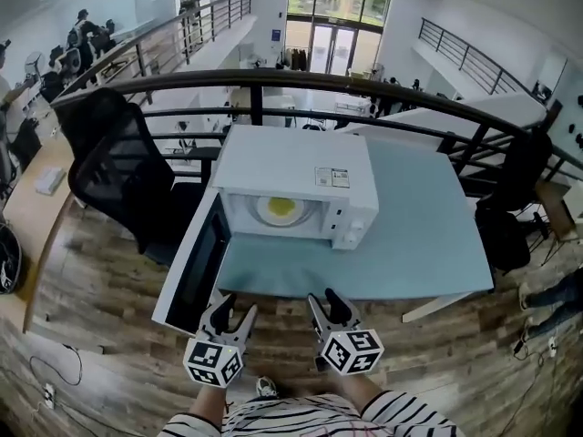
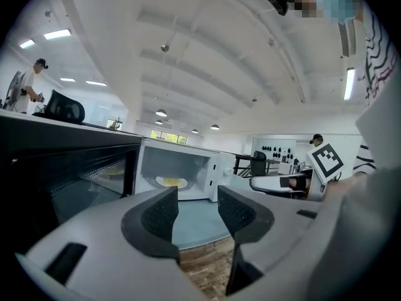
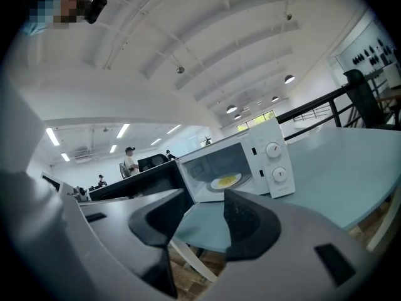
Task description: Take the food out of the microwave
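Two grippers short of microwave [image 1: 291,176]: left gripper [image 1: 235,308], right gripper [image 1: 324,299], fingers released, empty; door [image 1: 196,276] open, yellow food [image 1: 281,208] inside.

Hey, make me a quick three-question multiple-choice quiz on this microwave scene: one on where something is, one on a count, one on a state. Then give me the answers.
1. Where is the plate of yellow food relative to the microwave?
A) inside it
B) on top of it
C) underneath it

2. How many round knobs does the microwave have?
A) one
B) two
C) four

3. What state is the microwave's door in?
A) shut
B) taken off
C) open, swung wide

Answers:
1 A, the plate shows through the microwave's open front in all three views.
2 B, the right gripper view shows two knobs, one above the other.
3 C, in the head view the dark door stands out toward the person on the left.
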Tool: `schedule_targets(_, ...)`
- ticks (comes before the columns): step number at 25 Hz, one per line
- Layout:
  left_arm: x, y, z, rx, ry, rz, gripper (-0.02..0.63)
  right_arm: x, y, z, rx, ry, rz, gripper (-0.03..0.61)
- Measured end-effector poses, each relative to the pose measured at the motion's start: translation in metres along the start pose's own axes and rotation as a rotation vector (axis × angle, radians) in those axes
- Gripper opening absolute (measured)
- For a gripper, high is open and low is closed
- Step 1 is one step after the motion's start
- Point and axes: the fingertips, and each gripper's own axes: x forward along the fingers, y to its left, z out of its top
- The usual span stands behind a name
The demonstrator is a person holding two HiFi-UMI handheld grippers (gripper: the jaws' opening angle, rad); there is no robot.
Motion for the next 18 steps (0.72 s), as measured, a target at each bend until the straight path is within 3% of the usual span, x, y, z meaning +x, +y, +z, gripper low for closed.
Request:
schedule_targets(8,0.020,0.024,0.000,0.005,0.002,-0.076,0.178,0.020,0.000,-0.007,0.036,-0.041,-0.090,0.193)
schedule_targets(18,0.067,0.041,-0.005,-0.037,-0.003,-0.075,0.176,0.053,-0.025,-0.003,0.054,-0.046,-0.127,0.193)
